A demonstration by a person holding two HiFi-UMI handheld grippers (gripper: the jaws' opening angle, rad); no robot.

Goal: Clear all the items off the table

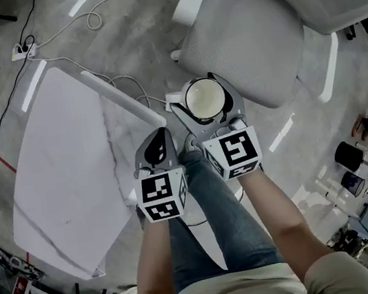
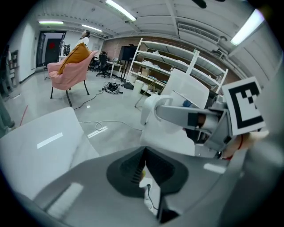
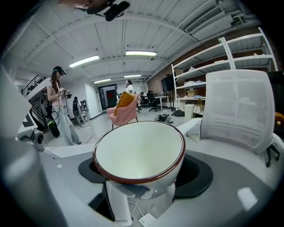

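**Bowl in the right tongs, clear of the counter**

The bowl (image 3: 138, 150) is white with a dark red rim, and looks like glazed ceramic. I would expect it to be rigid, moderately heavy for its size, slick under the pads and liable to chip or shatter if dropped. It is empty, so nothing can spill. The risk is that it slides out of a two-point grip.

It sits between the jaws of the right tongs (image 3: 144, 188), which are clamped on its lower body under the rim. Its mouth is tipped back toward the camera on those tongs. Low on the wall seems the sounder place to hold it, since the curve gives the pads something to seat against — a pinch on the thin rim would lever loose more easily.

The left tongs (image 2: 144, 150) are closed with nothing between their pads.

Both forearms reach forward from the torso side by side, with the marker cubes facing up and the two tongs close together. Each points ahead and downward over the person's legs and the floor. The left pair is angled more steeply.

The counter (image 1: 68, 162) lies off to the left of the left tongs, and nothing shows on its pale top in the head view. A white chair (image 1: 257, 40) stands just beyond the tips of the right tongs — a possible place to set the bowl down gently.
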